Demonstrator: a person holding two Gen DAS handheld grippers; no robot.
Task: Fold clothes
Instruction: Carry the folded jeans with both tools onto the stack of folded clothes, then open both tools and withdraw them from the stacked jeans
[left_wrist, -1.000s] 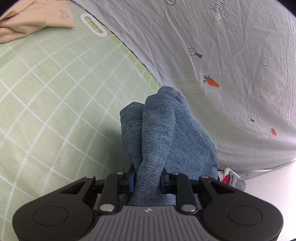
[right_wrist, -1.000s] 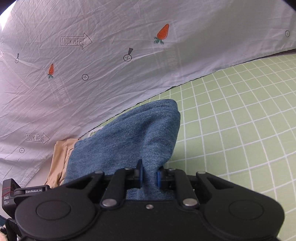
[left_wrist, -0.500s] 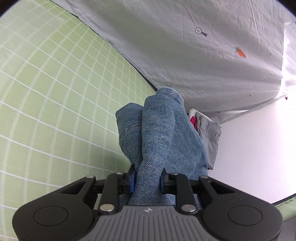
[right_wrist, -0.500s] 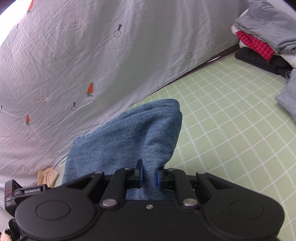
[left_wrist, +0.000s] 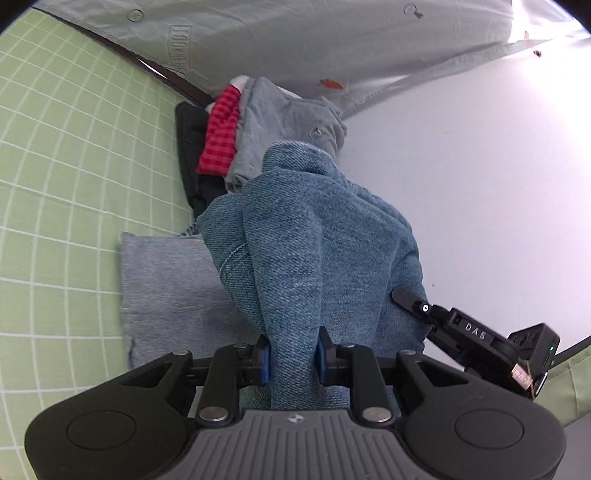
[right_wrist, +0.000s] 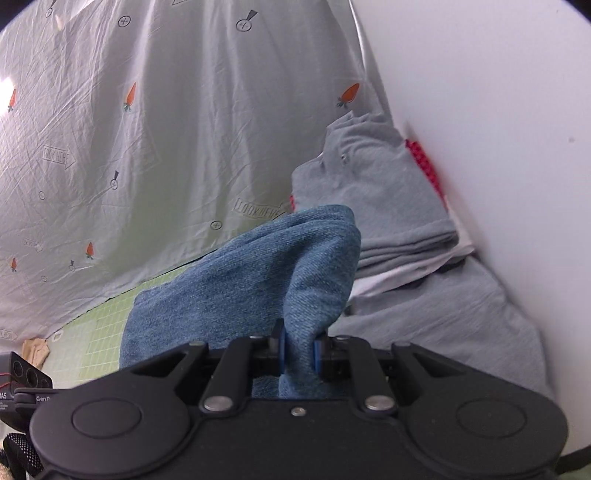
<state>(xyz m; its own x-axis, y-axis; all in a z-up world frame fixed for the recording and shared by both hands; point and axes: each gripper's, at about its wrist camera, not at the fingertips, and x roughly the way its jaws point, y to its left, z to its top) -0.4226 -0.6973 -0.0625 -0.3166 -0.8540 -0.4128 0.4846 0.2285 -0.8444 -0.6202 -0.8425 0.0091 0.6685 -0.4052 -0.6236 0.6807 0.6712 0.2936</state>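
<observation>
Both tools clamped on folded denim jeans (left_wrist: 314, 236): left tool (left_wrist: 293, 356), right tool (right_wrist: 298, 350). Jeans held up over grey garment (left_wrist: 166, 288), next to stack of folded clothes (right_wrist: 373, 195) on green checked sheet (left_wrist: 66, 177).

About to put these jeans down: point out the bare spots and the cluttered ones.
Bare: the green grid mat, left of the grey garment and the pile. Crowded: the corner by the white wall, where the pile stands with the grey garment in front. Both the left gripper and right gripper clamp the jeans.
</observation>
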